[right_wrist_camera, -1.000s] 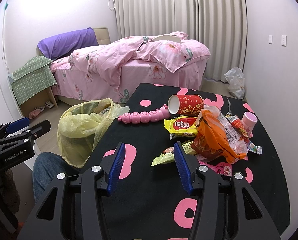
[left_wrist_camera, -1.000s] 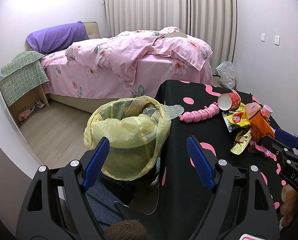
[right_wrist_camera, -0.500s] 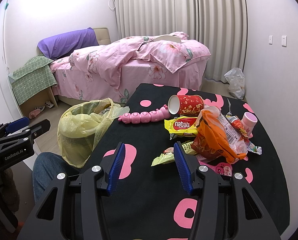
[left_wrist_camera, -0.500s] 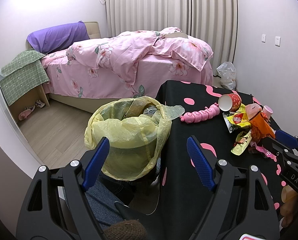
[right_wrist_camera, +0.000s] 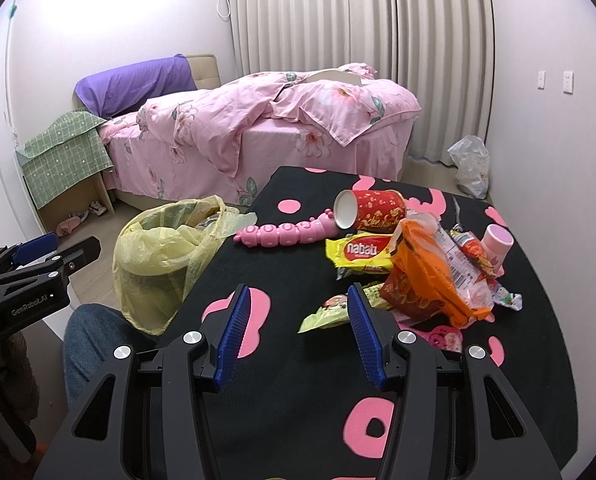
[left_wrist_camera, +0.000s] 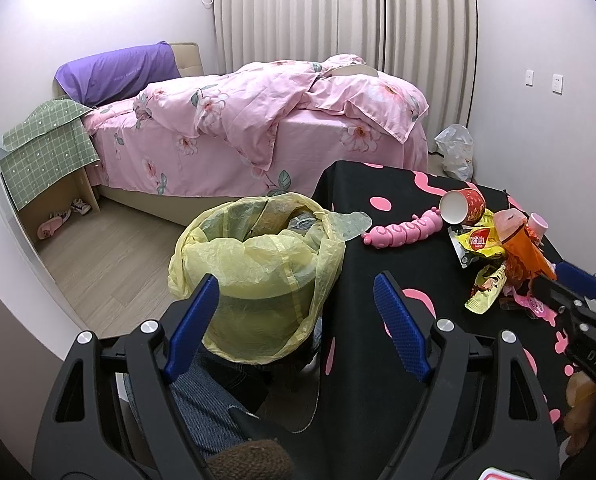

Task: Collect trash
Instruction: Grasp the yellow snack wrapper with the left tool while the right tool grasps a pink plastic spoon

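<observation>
A bin lined with a yellow bag [left_wrist_camera: 258, 268] [right_wrist_camera: 162, 256] stands at the table's left edge, some trash inside. Trash lies on the black table: a red paper cup [right_wrist_camera: 371, 210] on its side, a yellow Nabati wrapper [right_wrist_camera: 359, 252], an orange bag [right_wrist_camera: 429, 276], a green wrapper [right_wrist_camera: 329, 314], a small pink cup [right_wrist_camera: 497, 242]. My left gripper [left_wrist_camera: 296, 320] is open and empty, just short of the bin. My right gripper [right_wrist_camera: 298, 328] is open and empty above the table, the green wrapper just ahead of its right finger.
A pink caterpillar toy [right_wrist_camera: 286, 234] lies between bin and cup. The table [right_wrist_camera: 290, 400] has a black cloth with pink shapes. A pink bed [right_wrist_camera: 258, 136] is behind, a white plastic bag [right_wrist_camera: 471, 164] on the floor by the curtain. A person's knee [right_wrist_camera: 94, 344] is below the bin.
</observation>
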A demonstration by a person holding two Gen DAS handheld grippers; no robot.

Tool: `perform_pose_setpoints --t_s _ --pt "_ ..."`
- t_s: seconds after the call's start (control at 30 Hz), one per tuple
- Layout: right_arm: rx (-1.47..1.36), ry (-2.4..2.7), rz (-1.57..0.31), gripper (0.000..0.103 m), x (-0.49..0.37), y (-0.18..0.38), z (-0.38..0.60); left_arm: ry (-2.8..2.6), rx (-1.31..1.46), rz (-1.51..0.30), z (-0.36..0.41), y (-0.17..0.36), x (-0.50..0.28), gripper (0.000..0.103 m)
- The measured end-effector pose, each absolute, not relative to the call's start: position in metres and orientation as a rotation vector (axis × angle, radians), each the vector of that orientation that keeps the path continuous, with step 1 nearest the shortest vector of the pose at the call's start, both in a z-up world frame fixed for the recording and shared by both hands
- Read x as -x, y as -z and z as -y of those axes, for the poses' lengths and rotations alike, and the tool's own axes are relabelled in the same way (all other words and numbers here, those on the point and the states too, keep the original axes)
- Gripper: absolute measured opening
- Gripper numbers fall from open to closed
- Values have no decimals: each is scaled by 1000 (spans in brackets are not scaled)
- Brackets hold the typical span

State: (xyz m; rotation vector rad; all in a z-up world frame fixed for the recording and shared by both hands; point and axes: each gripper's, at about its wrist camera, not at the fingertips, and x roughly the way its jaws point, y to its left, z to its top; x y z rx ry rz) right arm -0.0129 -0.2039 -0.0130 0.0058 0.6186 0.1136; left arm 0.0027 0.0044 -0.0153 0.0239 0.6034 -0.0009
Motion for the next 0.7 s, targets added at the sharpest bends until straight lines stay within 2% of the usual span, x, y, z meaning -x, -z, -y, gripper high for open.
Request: perform_pose_setpoints --t_s 0.27,0.7 --pt "2 -1 -596 48 7 9 260 155 0 -562 7 12 -31 76" --pt "-41 171 -668 48 5 44 382 625 -39 -750 130 54 -89 81"
